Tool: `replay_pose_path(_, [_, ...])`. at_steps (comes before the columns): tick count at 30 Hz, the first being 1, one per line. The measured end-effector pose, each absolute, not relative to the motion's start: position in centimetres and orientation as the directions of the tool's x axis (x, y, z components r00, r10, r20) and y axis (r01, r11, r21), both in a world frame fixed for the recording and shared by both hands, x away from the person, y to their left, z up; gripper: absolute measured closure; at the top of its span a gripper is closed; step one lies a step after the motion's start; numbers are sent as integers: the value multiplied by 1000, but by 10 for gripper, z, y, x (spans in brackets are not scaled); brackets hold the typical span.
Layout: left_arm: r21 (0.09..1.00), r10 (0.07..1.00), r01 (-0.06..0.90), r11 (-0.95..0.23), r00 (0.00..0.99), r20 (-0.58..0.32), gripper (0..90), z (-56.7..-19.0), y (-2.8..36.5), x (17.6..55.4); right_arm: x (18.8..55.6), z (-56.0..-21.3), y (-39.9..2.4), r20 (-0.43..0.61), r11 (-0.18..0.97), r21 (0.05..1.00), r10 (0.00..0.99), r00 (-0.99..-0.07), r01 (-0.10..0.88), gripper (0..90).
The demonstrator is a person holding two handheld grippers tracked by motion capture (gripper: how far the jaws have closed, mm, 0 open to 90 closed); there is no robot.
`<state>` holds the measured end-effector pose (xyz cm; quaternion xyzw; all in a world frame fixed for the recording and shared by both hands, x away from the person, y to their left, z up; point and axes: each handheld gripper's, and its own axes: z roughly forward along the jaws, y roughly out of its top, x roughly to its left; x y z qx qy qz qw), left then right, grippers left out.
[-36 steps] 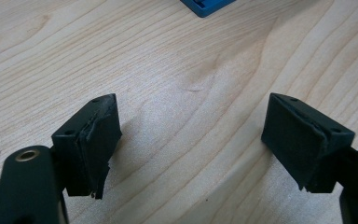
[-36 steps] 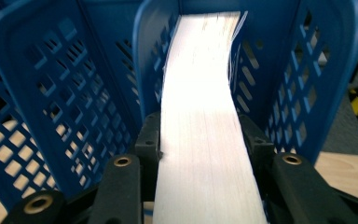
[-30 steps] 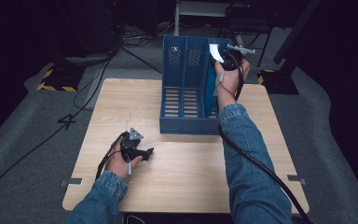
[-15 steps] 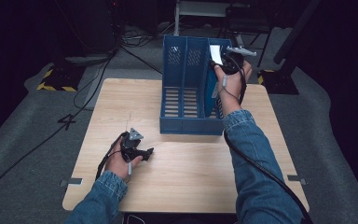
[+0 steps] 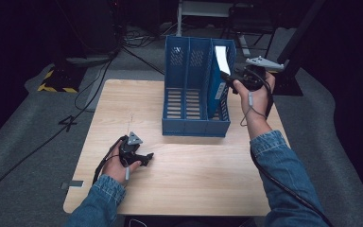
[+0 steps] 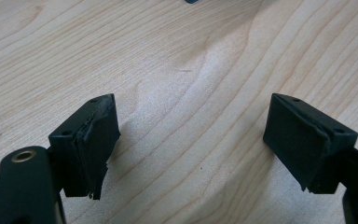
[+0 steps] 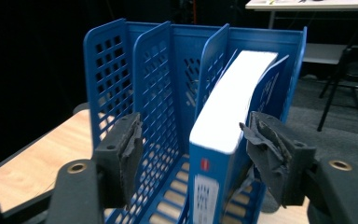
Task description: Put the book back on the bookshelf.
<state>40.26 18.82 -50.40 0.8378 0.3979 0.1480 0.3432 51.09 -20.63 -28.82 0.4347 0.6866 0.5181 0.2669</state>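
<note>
My right gripper point(image 7: 193, 149) stands wide apart, its frayed black foam pads point(image 7: 268, 151) flanking the top edge of a blue book point(image 7: 228, 140) without clearly pressing it; I cannot tell if the right pad touches the cover. The book stands upright, leaning a little, in the rightmost compartment of a blue plastic file rack point(image 7: 135, 84). Its page block is smooth and white, its spine glossy with a small red mark and a pale label. The rack's dividers are perforated with rows of small rectangular holes, and its floor is slatted.

My left gripper point(image 6: 191, 144) rests low on the table point(image 6: 177, 60), jaws also spread wide with nothing between them, their pads torn at the edges. From the high view it point(image 5: 137, 153) sits near the front left of the table point(image 5: 194, 184), well apart from the rack point(image 5: 194, 90).

The tabletop is pale wood with flowing grain and rounded corners. Grey carpet surrounds it, cables point(image 5: 99, 80) trail across the floor, and the room behind is dark.
</note>
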Motion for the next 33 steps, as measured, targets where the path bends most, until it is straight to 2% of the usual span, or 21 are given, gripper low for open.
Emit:
replay_pose_path(15, [693, 757, 557, -458, 652, -24, 168, -504, 195, 407, 465, -292, -250, 50, 168, 924, 838, -543, 345, 330])
replay_pose_path(20, [693, 758, 557, -458, 652, -24, 166, -504, 196, 408, 450, -298, -262, 58, 204, 898, 823, -565, 390, 318])
replay_pose_path(26, [693, 757, 556, -459, 653, -22, 164, -504, 196, 408, 433, -312, -277, 40, 240, 878, 827, -561, 415, 310])
replay_pose_path(32, [693, 761, 559, -455, 648, -24, 164, -504, 197, 407, 421, -340, -290, 61, 244, 855, 829, -555, 458, 309])
replay_pose_path(33, [691, 760, 560, -458, 649, -23, 164, -504, 197, 407, 417, -355, -295, 79, 237, 845, 831, -551, 479, 309])
